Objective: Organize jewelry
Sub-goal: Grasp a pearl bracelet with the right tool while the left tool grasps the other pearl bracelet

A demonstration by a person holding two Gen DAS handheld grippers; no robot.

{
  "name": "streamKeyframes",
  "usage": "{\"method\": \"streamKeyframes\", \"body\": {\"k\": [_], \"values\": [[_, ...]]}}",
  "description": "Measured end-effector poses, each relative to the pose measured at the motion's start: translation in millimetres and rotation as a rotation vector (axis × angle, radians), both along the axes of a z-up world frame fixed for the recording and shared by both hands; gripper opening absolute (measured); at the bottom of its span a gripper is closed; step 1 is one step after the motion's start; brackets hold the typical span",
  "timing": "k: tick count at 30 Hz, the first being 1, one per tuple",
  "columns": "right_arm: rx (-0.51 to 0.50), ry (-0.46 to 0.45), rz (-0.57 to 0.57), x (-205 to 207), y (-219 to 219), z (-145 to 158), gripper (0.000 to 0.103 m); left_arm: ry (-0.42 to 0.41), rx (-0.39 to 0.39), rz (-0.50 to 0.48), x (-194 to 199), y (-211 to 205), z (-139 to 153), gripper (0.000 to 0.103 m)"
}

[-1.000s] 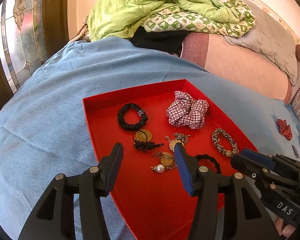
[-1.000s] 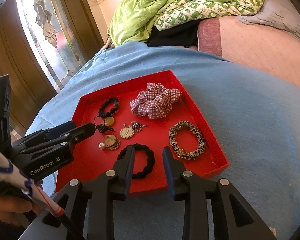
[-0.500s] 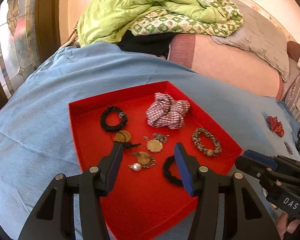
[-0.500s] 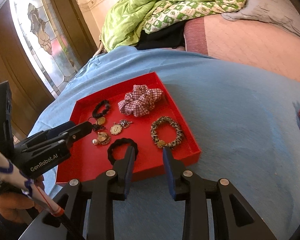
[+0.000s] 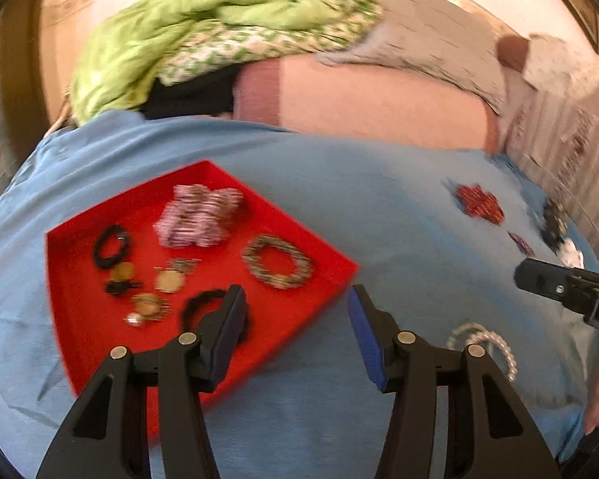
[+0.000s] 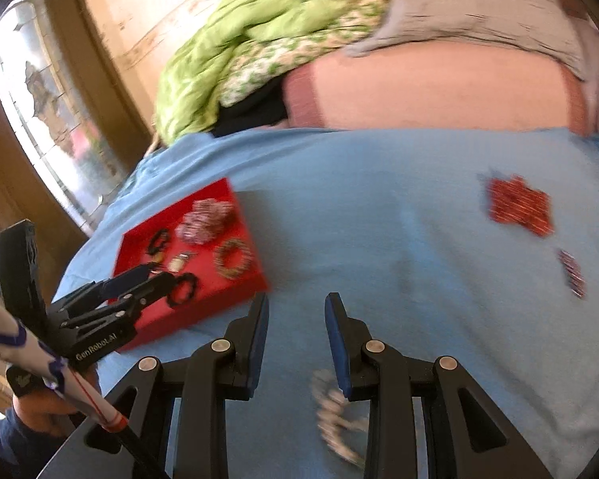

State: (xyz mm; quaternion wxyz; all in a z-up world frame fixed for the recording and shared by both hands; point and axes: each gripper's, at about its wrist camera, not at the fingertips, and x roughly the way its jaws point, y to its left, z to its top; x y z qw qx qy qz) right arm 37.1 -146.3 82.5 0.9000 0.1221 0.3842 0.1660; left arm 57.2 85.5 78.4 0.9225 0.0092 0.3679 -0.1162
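A red tray (image 5: 80, 319) on the blue bedspread holds a plaid scrunchie (image 5: 197, 215), black hair ties (image 5: 110, 245), a beaded bracelet (image 5: 277, 261) and gold pendants (image 5: 167, 279). It also shows in the right wrist view (image 6: 219, 303). My left gripper (image 5: 295, 327) is open and empty over the tray's right corner. My right gripper (image 6: 295, 335) is open and empty above bare bedspread right of the tray. A pearl bracelet (image 5: 483, 343) lies loose on the bedspread; it is blurred under my right gripper (image 6: 335, 419). A red scrunchie (image 6: 519, 205) and a small clip (image 6: 571, 273) lie farther right.
A green quilt (image 5: 203, 36) and pillows are piled at the head of the bed. A stained-glass window (image 6: 52, 111) is on the left. A black-and-white item (image 5: 559, 231) lies near the right edge. Both views are motion-blurred.
Both grippers have swung right, away from the tray's middle. The pearl bracelet, red scrunchie and clip have come into view. Both jaws stay open.
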Motion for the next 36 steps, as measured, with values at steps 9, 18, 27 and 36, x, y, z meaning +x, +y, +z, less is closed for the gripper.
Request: {"method": "streamKeyframes", "body": {"k": [9, 18, 27, 36], "values": [[-0.007, 0.139, 0.009, -36, -40, -47, 0.031, 0.056, 0.043, -0.112, -4, -50, -20, 0.052], [-0.182, 0.150, 0.035, -31, -28, -69, 0.011, 0.100, 0.050, -0.162, -2, -70, -31, 0.052], [-0.187, 0.162, -0.104, -31, -70, -64, 0.011, 0.185, 0.022, -0.277, 0, -110, -49, 0.052], [-0.150, 0.157, -0.091, -28, -69, -61, 0.011, 0.163, 0.183, -0.291, -1, -139, -66, 0.022]]}}
